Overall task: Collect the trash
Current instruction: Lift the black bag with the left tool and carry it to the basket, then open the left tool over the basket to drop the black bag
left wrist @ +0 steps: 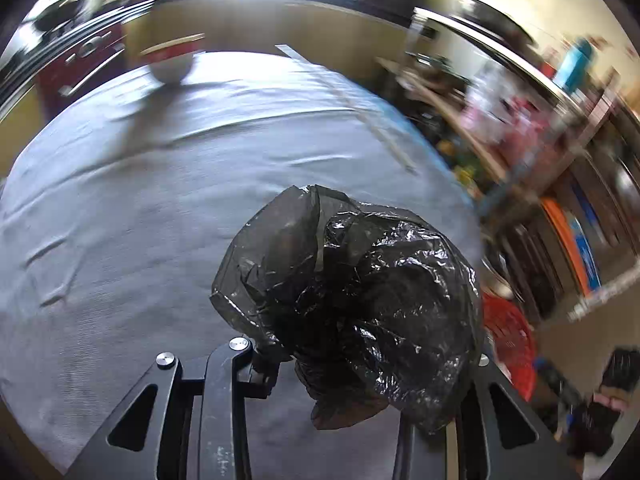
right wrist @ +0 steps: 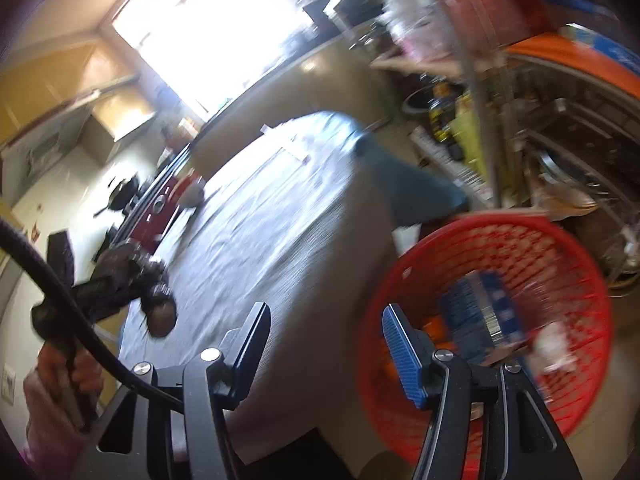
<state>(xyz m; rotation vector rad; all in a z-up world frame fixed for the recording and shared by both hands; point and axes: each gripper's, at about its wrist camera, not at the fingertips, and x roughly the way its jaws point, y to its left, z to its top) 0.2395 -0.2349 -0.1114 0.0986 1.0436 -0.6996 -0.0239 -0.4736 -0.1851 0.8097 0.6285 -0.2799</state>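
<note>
My left gripper is shut on a crumpled black plastic bag and holds it above the grey-clothed table, near its right edge. That bag and the left gripper also show blurred at the left of the right wrist view. A red mesh trash basket stands on the floor to the right of the table, with blue packaging and other trash inside; its rim shows in the left wrist view. My right gripper is open and empty, over the table edge beside the basket.
A red-and-white bowl sits at the far side of the table. A cluttered metal shelf rack stands to the right behind the basket. A stove with a red front is at the far left. A black cable crosses the right wrist view.
</note>
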